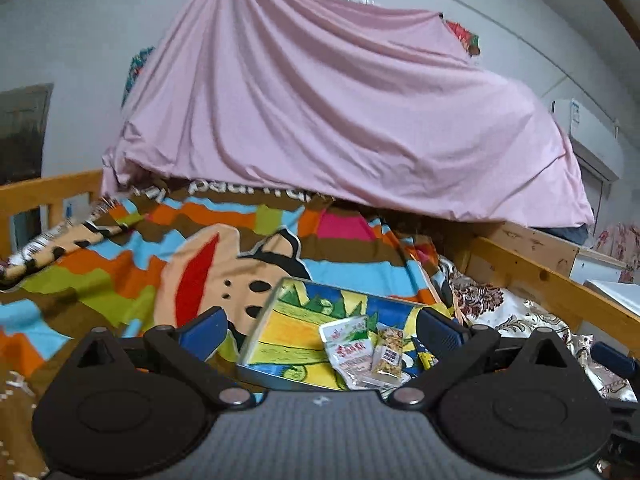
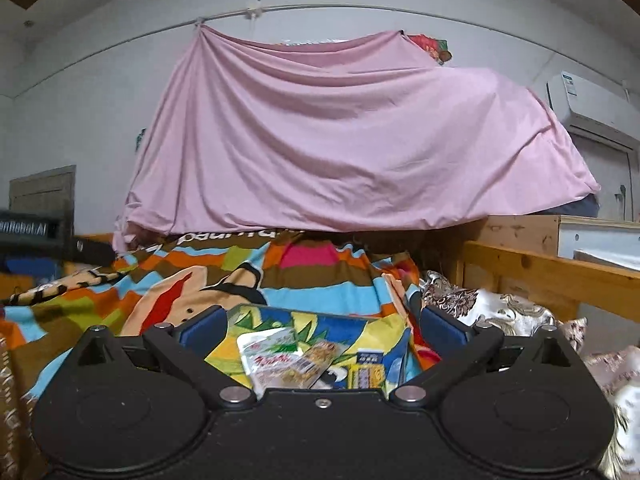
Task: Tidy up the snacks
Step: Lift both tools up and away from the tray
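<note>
While hovering above the bed:
Left gripper (image 1: 320, 330): fingers apart, empty.
Right gripper (image 2: 320, 326): fingers apart, empty.
Snack packets (image 1: 362, 350): lying loose in colourful tray (image 1: 280, 316), near centre.
Risk: soft blanket (image 1: 120, 264) underneath, could tip tray, spill packets.

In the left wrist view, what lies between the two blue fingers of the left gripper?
Between the open left gripper's fingers lies the colourful tray, holding a white snack packet and a clear nut packet.

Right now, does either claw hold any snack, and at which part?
Nothing is held. The left claw and the right claw both stand open and empty; the snack packets lie in the tray beyond them.
</note>
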